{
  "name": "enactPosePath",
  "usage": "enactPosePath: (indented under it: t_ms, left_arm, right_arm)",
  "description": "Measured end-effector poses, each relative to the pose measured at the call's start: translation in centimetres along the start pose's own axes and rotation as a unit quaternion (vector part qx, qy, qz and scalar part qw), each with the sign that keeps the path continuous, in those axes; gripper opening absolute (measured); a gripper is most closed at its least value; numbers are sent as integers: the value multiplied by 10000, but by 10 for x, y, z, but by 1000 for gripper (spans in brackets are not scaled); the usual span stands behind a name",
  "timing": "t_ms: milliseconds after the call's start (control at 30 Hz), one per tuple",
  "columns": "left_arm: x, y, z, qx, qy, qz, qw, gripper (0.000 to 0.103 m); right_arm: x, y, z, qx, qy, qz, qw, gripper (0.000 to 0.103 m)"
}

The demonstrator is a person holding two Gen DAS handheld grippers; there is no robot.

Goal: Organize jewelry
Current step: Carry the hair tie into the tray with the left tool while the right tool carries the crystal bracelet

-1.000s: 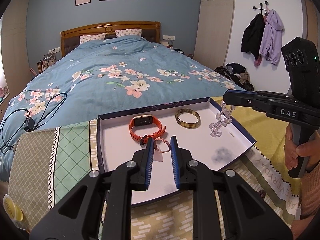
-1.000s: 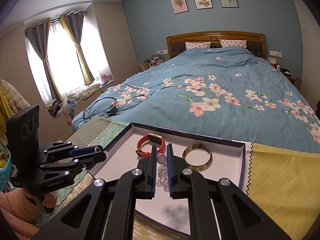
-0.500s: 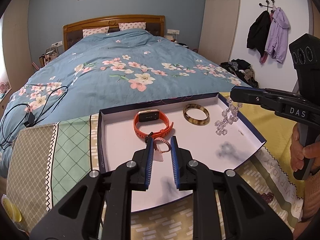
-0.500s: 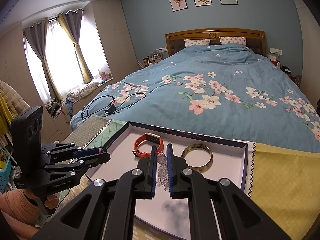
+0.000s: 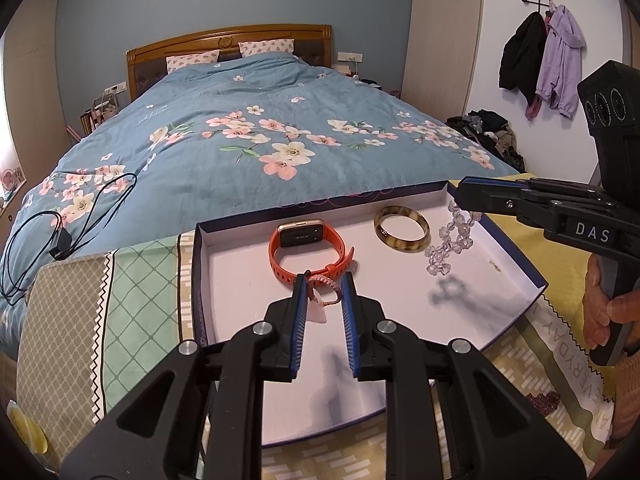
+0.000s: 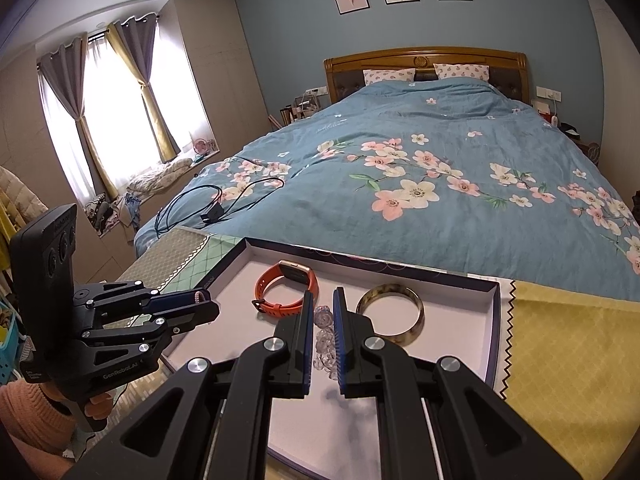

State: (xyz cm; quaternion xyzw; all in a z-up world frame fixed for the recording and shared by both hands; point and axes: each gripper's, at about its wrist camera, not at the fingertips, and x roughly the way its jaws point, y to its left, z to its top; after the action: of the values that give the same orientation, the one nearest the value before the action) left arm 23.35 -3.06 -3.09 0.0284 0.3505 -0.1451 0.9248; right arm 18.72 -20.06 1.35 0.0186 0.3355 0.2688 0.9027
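While the left gripper (image 5: 324,280) holds a pink braided bracelet (image 5: 325,290) pinched between its blue pads above the near part of the white tray (image 5: 240,280), the right gripper (image 6: 322,300) is clamped on a strand of clear beads (image 6: 325,338) that hangs over the tray floor. The left view shows the beads (image 5: 448,240) dangling full length from the right gripper (image 5: 466,200), with their shadow below; the right view shows only a short stretch between the pads. Farther back in the tray lie an orange watch (image 5: 306,248) and, to its right, a brown bangle (image 5: 401,227), apart from each other. Beyond the tray spreads a blue flowered bed (image 5: 260,140). Only the left view shows coats (image 5: 540,52) on wall hooks; only the right shows the curtained window (image 6: 116,120).
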Motion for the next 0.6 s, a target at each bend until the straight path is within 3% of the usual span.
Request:
enactPosePath:
  t_ms: [600]
  left_arm:
    - [35, 8, 2, -149, 406, 86, 9990, 17]
  right_arm:
    - [22, -15, 3, 198, 205, -25, 9996, 8]
